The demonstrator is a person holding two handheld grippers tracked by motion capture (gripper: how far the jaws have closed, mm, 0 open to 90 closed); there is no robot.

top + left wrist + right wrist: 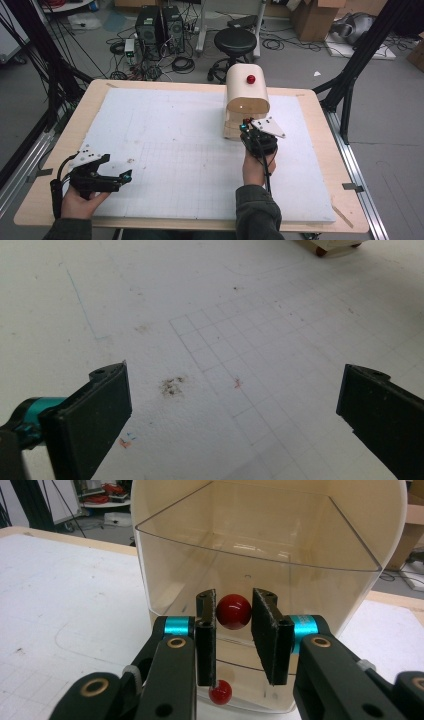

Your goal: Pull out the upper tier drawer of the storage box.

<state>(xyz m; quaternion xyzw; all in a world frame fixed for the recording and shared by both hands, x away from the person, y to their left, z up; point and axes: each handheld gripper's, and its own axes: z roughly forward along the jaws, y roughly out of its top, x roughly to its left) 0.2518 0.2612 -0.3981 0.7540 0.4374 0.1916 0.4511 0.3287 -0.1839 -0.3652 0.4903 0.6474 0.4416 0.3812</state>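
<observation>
**Right jaws at red knob; left jaws wide**

The right gripper (234, 625) has its jaws narrowed around a glossy red knob (233, 611) on the clear lid of the cream, round-topped box (245, 95); firm contact cannot be confirmed. The left gripper (235, 405) is spread wide, holding nothing, over the white gridded foam board (175, 150). No legible writing.

**Colours and patterns on my table**

My right gripper (234, 630): black jaws, cyan collars. Knob (233, 611): glossy red. Box (245, 100): cream, with a clear lid. Board (165, 150): white, faint pencil grid, brown smudges. Table (60, 150): pale wood.
</observation>
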